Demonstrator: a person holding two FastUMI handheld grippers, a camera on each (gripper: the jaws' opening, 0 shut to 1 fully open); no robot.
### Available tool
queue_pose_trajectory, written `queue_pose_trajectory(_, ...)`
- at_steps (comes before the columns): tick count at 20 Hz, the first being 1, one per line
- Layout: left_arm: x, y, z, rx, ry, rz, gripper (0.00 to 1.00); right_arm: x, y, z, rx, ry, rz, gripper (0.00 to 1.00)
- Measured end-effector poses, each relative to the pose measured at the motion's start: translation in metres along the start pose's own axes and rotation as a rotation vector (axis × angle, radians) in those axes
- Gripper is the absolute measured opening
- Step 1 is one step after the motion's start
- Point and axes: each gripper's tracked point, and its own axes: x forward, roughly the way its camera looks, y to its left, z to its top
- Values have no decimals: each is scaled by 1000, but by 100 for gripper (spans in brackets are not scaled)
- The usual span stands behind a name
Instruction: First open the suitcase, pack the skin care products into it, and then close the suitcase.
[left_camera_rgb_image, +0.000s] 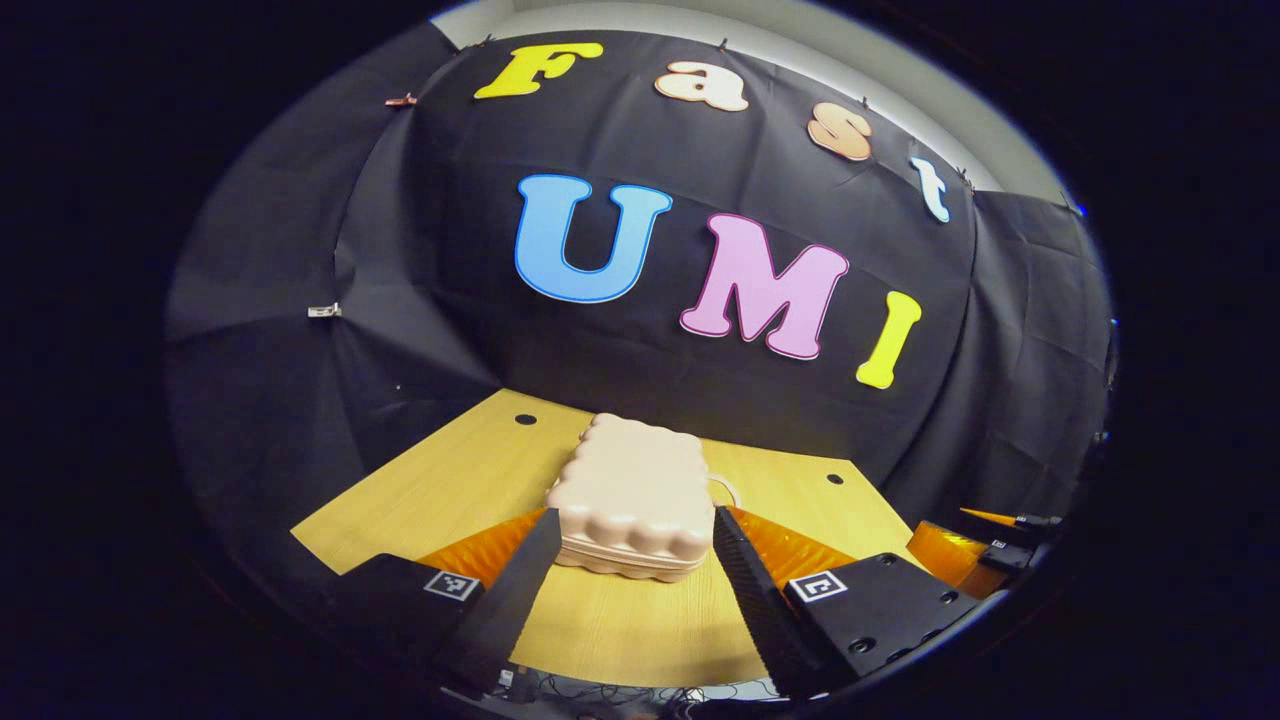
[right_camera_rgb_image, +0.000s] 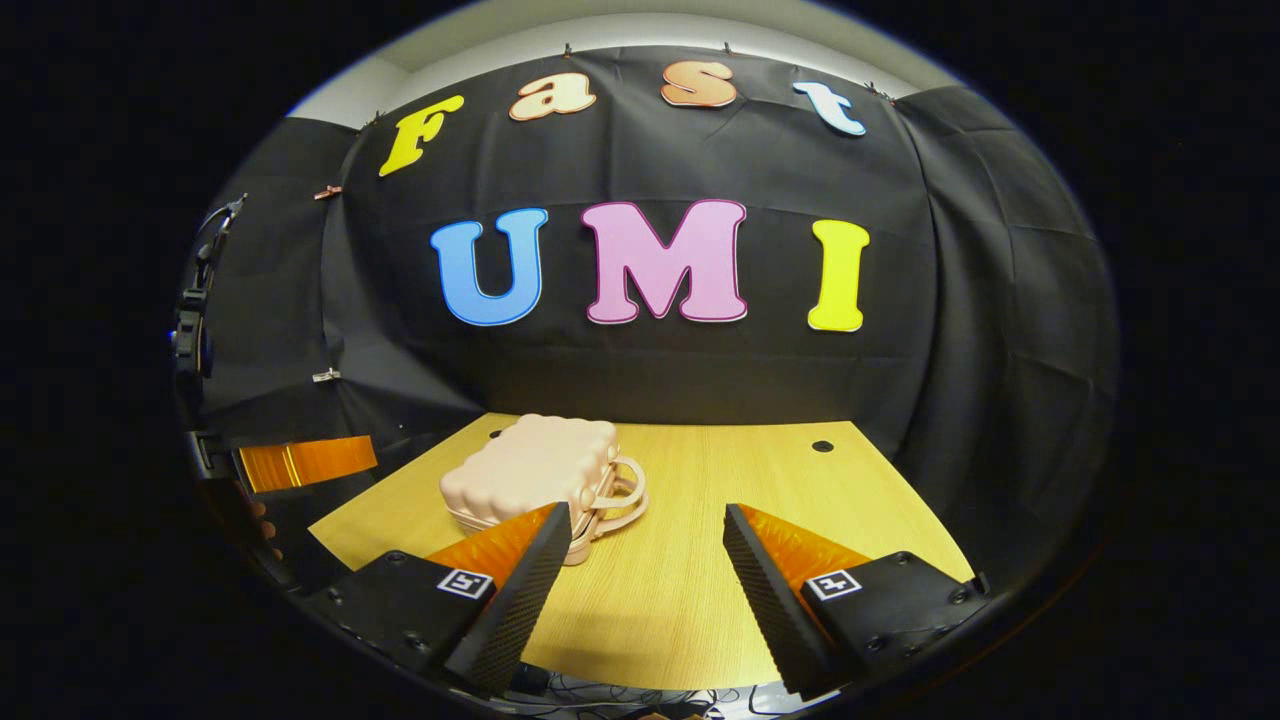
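Two grippers hang above the near edge of the table (right_camera_rgb_image: 700, 600), both with fingers spread wide and nothing between them. In the left gripper view, the left gripper (left_camera_rgb_image: 632, 550) points straight at the case (left_camera_rgb_image: 632, 500), which lies flat and closed just beyond the fingertips, framed by them. In the right gripper view, the right gripper (right_camera_rgb_image: 645, 545) faces bare wood to the right of the case (right_camera_rgb_image: 530, 470); its left finger overlaps the case's near corner. The case's handle (right_camera_rgb_image: 618, 495) sticks out on its right side. Beyond the case rises the black wall (right_camera_rgb_image: 640, 380).
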Motion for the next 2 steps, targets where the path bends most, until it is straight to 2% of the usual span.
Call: queue_pose_trajectory(2,-2,-6,4,28,-14,-10,96,1,1,1,2,-4,3,97)
